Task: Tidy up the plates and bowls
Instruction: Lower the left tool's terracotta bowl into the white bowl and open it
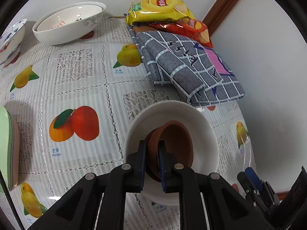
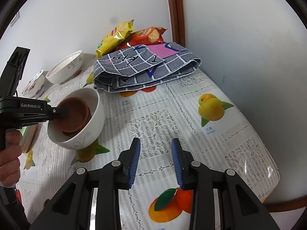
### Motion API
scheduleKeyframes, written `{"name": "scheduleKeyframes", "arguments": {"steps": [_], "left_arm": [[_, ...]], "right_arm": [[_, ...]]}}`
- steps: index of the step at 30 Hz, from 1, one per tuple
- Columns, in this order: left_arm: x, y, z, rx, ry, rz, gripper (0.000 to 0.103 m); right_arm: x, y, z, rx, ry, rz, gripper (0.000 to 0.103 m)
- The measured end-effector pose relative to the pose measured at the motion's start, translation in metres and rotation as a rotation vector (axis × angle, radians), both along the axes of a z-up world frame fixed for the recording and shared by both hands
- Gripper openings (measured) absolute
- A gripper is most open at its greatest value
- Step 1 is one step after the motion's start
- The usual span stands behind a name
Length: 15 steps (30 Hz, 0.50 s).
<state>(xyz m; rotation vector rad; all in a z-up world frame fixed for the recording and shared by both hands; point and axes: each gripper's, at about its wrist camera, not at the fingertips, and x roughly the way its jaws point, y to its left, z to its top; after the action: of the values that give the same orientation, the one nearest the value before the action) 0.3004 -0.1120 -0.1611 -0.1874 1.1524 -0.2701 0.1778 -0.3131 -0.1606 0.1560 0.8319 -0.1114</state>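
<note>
- Brown bowl (image 1: 176, 143) sits tilted inside a white bowl (image 1: 203, 122), near the table's right side; a second brown piece seems nested under it, can't be sure.
- Left gripper (image 1: 152, 164) clenched on the brown bowl's near rim: one pad inside the wall, one outside, both touching it. In the right wrist view the same gripper (image 2: 64, 113) reaches into the white bowl from the left, with a hand (image 2: 9, 153) on its grip.
- Right gripper (image 2: 155, 163) released, jaws apart, nothing between them; it hangs over bare tablecloth, just right of the white bowl and apart from it.
- Folded grey checked cloth (image 1: 190, 67) lies just behind the white bowl, close to its far rim.
- Yellow snack bag (image 1: 159, 9) and red snack bag (image 1: 190, 28) stacked behind the cloth, against the wall.
- Large white bowl with grey scroll pattern (image 1: 69, 25), a smaller one nested in it, far left at the back; blue-flowered bowl (image 1: 11, 36) just beside it at the edge of view.
- Green plates (image 1: 6, 149) stacked at the left edge, well apart from the white bowl.
- Open room: wide clear stretch of cloth between the white bowl and the back bowls; more bare surface right of the right gripper up to the table edge.
- Surface: glossy tablecloth (image 2: 201, 124) printed with mangoes and lace panels.
- Room: white wall (image 2: 239, 38) close behind and beside, brown wooden trim (image 2: 175, 9) running up it.
</note>
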Motion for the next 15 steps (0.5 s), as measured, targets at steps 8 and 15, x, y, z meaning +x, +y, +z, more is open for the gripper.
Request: {"name": "scheduleKeyframes", "arguments": {"steps": [8,15], "left_arm": [[-0.015,0.001,0.021,0.031,-0.047,-0.033,0.014],[-0.032,0.014,0.046,0.054,-0.104,-0.019,0.020]], "right_arm": [[0.000,0.013,0.013,0.010,-0.010,0.030,0.034],[-0.008,0.028,0.033,0.021,-0.029,0.049,0.049]]}}
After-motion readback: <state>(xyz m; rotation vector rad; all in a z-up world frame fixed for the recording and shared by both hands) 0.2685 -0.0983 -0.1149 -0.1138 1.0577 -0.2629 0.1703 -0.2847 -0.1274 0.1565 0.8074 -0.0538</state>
